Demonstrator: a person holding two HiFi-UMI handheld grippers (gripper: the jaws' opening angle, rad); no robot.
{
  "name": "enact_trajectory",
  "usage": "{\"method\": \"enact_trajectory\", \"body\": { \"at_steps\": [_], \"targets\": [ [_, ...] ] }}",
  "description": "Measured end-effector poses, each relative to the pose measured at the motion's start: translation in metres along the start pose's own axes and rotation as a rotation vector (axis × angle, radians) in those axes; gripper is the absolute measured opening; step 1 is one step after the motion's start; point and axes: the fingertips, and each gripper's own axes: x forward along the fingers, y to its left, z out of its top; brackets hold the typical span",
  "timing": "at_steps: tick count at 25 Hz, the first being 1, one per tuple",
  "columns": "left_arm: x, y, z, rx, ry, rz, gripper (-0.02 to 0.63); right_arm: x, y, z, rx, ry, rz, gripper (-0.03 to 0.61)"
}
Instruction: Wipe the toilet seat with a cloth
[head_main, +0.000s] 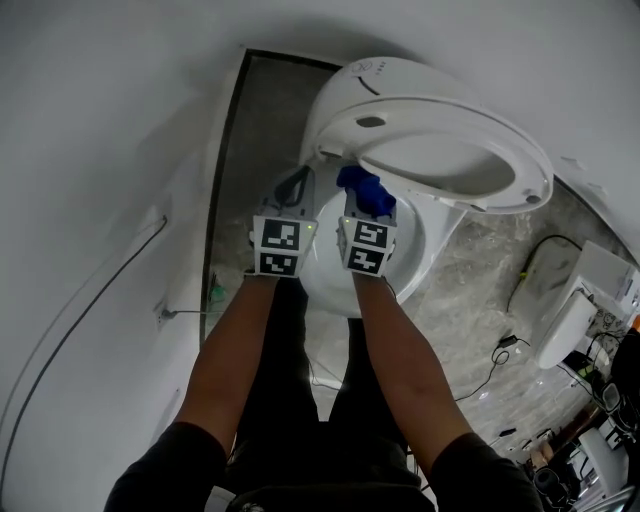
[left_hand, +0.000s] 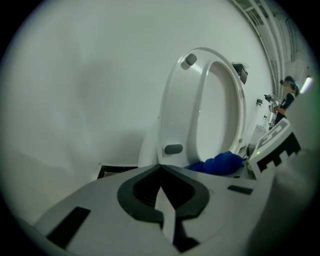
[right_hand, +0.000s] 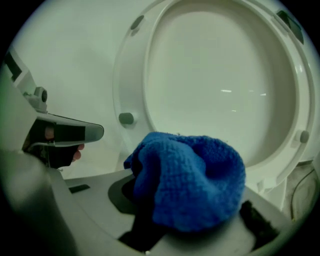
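Before the raised toilet seat (head_main: 520, 165), standing on end, right claw (head_main: 369, 207) clamps the bunched blue cloth (head_main: 360, 188); left claw (head_main: 292, 190) closed, empty.

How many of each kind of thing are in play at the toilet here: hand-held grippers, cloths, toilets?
Grippers: 2, the left gripper and the right gripper
Cloths: 1, the blue cloth
Toilets: 1, the toilet, its seat raised
Total: 4
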Motion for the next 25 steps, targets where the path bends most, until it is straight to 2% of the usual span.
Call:
{"method": "enact_trajectory", "body": {
  "at_steps": [6, 18, 22, 24, 25],
  "targets": [
    [-0.015, 0.012, 0.027, 0.012, -0.03, -0.013, 0.009, -0.016, 0.027, 0.048, -0.011, -0.087, 0.011, 0.091],
    [-0.052, -0.008, 0.1, 0.064, -0.124, -0.123, 0.009, -0.097, 0.023, 0.148, -0.036, -0.269, -0.114, 0.091],
    [-0.073, -0.024, 0.125, 0.048, -0.204, -0.161, 0.011, -0.133, 0.025, 0.17, -0.047, -0.306, -0.111, 0.091],
    [-0.081, -0.032, 0.142, 0.075, -0.241, -0.176, 0.016, -0.146, 0.02, 0.178, -0.054, -0.326, -0.109, 0.091],
    [-0.084, -0.039, 0.153, 0.108, -0.257, -0.186, 0.044, -0.153, 0.016, 0.182, -0.055, -0.335, -0.11, 0.091]
  ]
}}
